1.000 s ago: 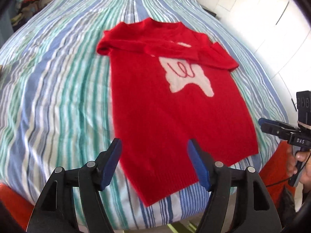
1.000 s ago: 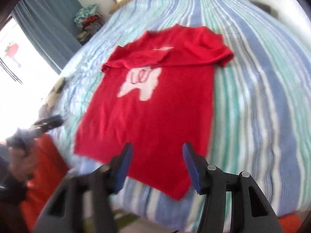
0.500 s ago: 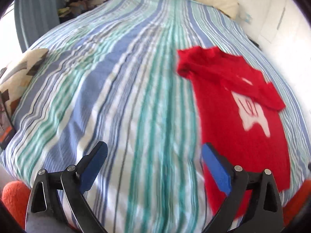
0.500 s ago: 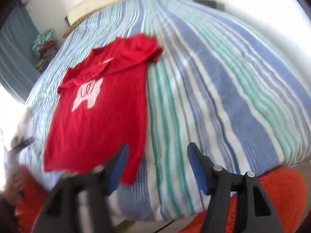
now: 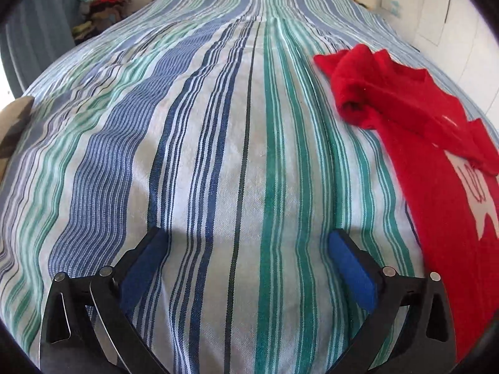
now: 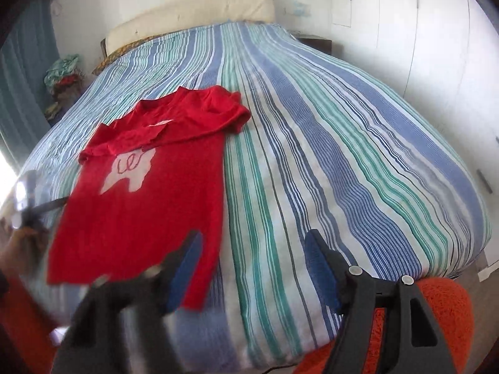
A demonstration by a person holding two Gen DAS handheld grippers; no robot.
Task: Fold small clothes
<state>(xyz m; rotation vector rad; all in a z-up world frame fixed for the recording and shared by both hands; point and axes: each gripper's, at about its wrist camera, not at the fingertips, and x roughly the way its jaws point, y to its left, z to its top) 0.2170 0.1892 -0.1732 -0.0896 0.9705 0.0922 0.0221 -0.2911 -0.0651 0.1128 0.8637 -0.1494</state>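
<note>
A small red sweater [image 6: 149, 193] with a white patch on its chest lies flat on the striped bed [image 6: 327, 143], both sleeves folded across the chest. In the left wrist view the red sweater [image 5: 430, 143] lies at the right edge. My left gripper [image 5: 246, 243] is open and empty, low over bare bedspread [image 5: 218, 155] to the left of the sweater. My right gripper [image 6: 252, 243] is open and empty above the bed's front edge, just right of the sweater's hem. The left gripper shows blurred at the left edge of the right wrist view [image 6: 28, 199].
A cream headboard [image 6: 193, 12] and white walls stand behind the bed. A pile of clothes [image 6: 62, 71] sits beside a blue curtain at far left. An orange rug [image 6: 443, 318] lies on the floor by the bed's front edge. A patterned cushion [image 5: 12, 124] lies at the bed's left side.
Both grippers have swung away from the sweater: the left one to the left over bare bedspread, the right one to the right. The sweater has not moved. Both stay open.
</note>
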